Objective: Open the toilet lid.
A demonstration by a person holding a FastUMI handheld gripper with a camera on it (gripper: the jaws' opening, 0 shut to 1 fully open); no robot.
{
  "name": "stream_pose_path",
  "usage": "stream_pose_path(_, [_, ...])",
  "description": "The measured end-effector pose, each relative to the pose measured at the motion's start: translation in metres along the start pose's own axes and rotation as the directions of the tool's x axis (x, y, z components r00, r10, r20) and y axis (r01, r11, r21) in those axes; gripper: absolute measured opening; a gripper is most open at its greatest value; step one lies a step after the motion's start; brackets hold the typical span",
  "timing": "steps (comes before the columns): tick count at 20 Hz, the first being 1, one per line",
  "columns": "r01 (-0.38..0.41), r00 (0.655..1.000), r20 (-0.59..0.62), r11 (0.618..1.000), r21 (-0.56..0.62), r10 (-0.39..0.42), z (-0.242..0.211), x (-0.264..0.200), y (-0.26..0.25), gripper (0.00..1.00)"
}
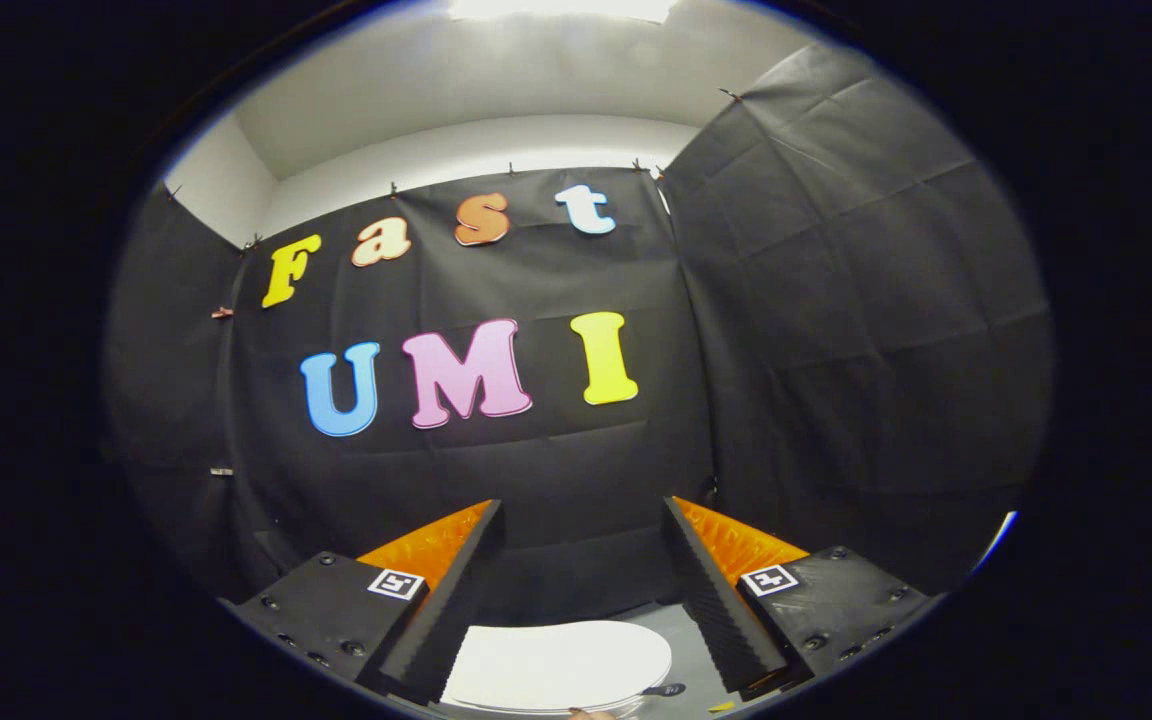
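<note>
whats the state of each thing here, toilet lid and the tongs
round white toilet lid: lying flat, closed, not yet lifted
tongs: open, fingers spread wide, nothing between them, held above the lid and not touching it
black cloth wall: hanging, creased, beyond the fingers

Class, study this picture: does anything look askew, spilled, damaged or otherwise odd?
Nothing stands out. The white toilet lid lies flat and closed below the open tool, whose fingers touch nothing; the black cloth wall hangs creased but intact.
</note>
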State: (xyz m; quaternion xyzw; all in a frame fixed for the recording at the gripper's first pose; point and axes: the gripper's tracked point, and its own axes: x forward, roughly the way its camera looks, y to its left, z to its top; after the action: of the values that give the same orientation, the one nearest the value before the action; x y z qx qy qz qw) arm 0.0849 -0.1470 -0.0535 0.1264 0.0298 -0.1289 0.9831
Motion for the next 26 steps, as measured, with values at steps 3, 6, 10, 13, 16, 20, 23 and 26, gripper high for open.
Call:
stream_pose_path(3, [0.042,0.998,-0.041,0.997,0.059,-0.040,-0.032,0.018,-0.033,0.99])
stream_pose_path(6, [0.103,0.993,-0.070,0.987,0.127,-0.094,-0.062,0.034,-0.072,0.99])
stream_pose_path(10, [0.182,0.980,-0.121,0.953,0.242,-0.157,-0.110,0.048,-0.126,0.99])
stream_pose_path(13, [0.255,0.961,-0.183,0.918,0.305,-0.206,-0.159,0.053,-0.162,0.99])
stream_pose_path(16, [0.291,0.949,-0.228,0.880,0.376,-0.216,-0.201,0.058,-0.186,0.99])
stream_pose_path(20, [0.315,0.935,-0.303,0.822,0.475,-0.183,-0.274,0.065,-0.203,0.99])
stream_pose_path(23, [0.347,0.915,-0.374,0.768,0.538,-0.151,-0.333,0.068,-0.208,1.00])
stream_pose_path(26, [0.376,0.899,-0.414,0.731,0.569,-0.140,-0.381,0.061,-0.218,1.00])
